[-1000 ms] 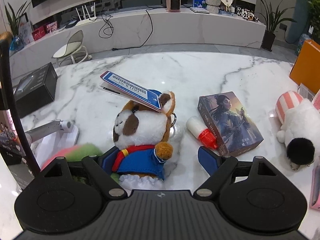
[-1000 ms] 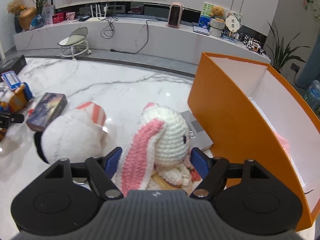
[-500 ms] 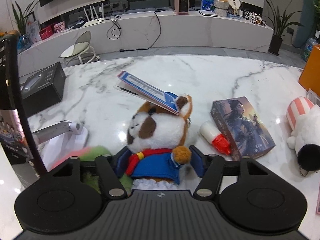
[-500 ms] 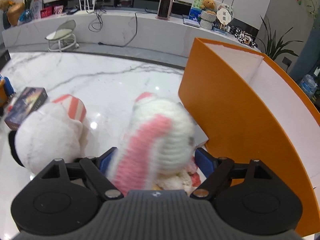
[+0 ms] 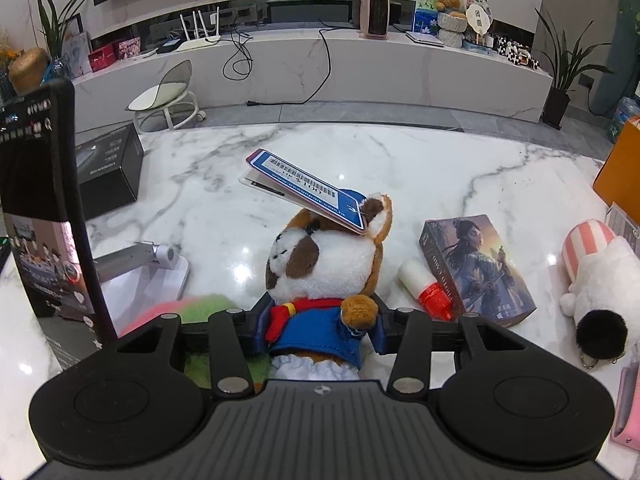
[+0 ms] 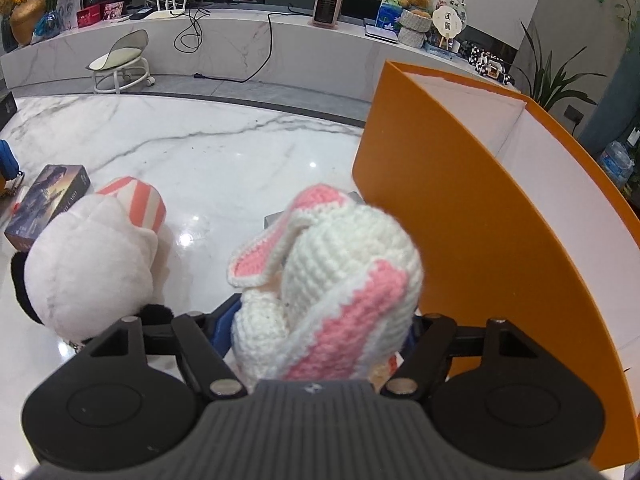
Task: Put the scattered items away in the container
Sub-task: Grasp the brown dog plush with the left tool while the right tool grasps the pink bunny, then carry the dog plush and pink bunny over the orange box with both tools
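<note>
Presently: left gripper [image 5: 320, 330] clamped on brown-and-white plush [image 5: 324, 264]; right gripper [image 6: 324, 330], jaws just closing, grips crocheted rabbit [image 6: 332, 280] beside orange container [image 6: 460, 216].

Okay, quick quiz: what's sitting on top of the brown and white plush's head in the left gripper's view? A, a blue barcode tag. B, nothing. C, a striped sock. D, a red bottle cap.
A: a blue barcode tag lies slanted across the head of the brown and white plush, which the left gripper clamps at the body.
</note>
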{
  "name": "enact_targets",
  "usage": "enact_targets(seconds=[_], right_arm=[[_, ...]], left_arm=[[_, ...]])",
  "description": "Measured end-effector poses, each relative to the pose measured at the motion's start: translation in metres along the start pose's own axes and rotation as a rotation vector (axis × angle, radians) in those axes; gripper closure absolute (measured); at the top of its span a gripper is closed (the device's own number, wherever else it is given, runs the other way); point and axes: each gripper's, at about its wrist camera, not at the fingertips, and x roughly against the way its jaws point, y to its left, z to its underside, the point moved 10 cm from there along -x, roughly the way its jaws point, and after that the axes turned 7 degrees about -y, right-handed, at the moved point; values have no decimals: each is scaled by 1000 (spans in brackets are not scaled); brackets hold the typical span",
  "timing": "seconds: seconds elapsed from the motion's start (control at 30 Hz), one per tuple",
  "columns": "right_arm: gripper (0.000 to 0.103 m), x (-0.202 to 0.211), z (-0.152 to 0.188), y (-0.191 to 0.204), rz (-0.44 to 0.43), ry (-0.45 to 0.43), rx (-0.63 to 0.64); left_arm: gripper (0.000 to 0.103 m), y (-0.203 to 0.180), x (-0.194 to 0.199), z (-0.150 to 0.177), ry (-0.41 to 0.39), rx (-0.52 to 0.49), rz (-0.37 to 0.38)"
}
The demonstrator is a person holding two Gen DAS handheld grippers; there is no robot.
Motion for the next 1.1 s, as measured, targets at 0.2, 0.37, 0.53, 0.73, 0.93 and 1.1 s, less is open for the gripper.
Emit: enact_targets(seconds=[0.2,0.37,0.53,0.73,0.93,1.1], right_arm=[[30,10,-8,-1,-16,-24,-22],[31,21,-17,-4,-26,-57,-41],[32,31,-25,-6,-50,-81,-73],[32,50,-34,-18,-70,-122,-123],[32,68,-44,-35,-85,-174,-174],[32,83,-50,-48,-107,-214,-218]], left_arm=[[50,-8,11,-8,-21,-9,1],[50,-19,23,-20,-48,-12,10],[50,-35,36,-38,-84,-5,33],[50,-73,51,-64,-135,-3,89],[50,-116,58,-83,-175,-24,138],[50,-149,62,-95,-204,-32,178]])
